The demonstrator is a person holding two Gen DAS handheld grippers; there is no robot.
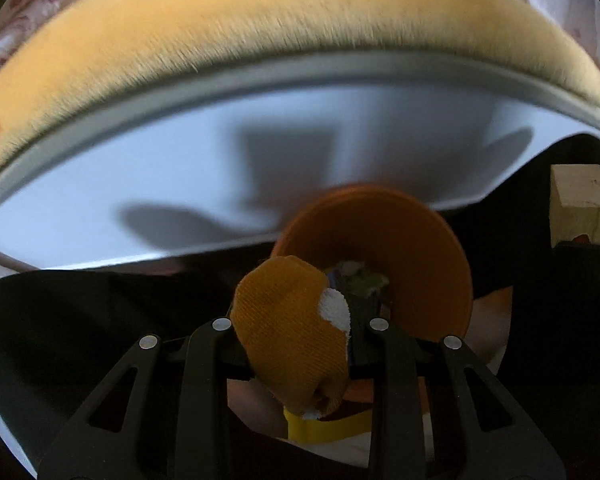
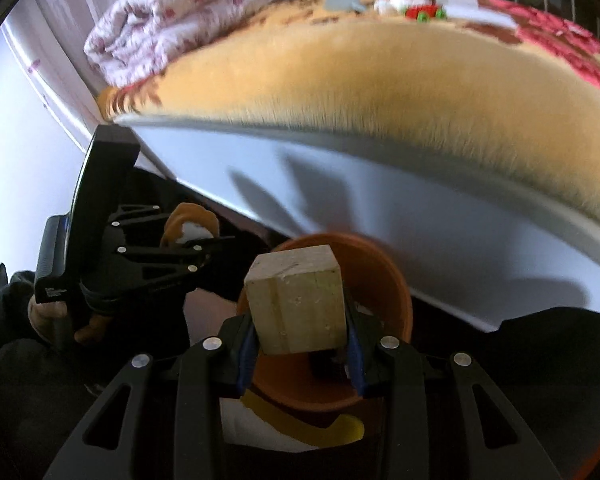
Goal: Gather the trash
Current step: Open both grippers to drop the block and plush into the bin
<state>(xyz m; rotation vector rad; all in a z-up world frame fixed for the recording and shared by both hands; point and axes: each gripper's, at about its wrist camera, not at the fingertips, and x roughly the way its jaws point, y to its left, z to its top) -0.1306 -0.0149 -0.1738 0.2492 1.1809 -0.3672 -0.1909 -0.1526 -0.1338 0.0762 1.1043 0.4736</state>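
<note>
The left claw (image 1: 300,332) is clamped on an orange knitted sock (image 1: 292,328) with a white patch at one end. The sock's long axis runs along the fingers: its rounded end juts out ahead of the tips, and its bunched end hangs back toward the palm of the claw. Just ahead of and below the tips sits an orange bucket (image 1: 380,248), mouth open toward the camera, with dark and greenish scraps inside that are too blurred to tell apart.

The right claw (image 2: 300,344) grips a pale wooden block (image 2: 296,300) between its blue-padded fingers. The block is squarish with faint grain and a few dents; one flat end faces the camera and stands proud of the fingertips. Directly beneath and beyond it is the same orange bucket (image 2: 384,276). A yellow strip (image 2: 300,420) curves below the bucket's rim, nearer the claw's base.

Beyond both claws runs the white side panel of a bed (image 2: 380,184) topped with a yellow fleece blanket (image 2: 340,76). A folded floral quilt (image 2: 172,16) lies far off to the left.
</note>
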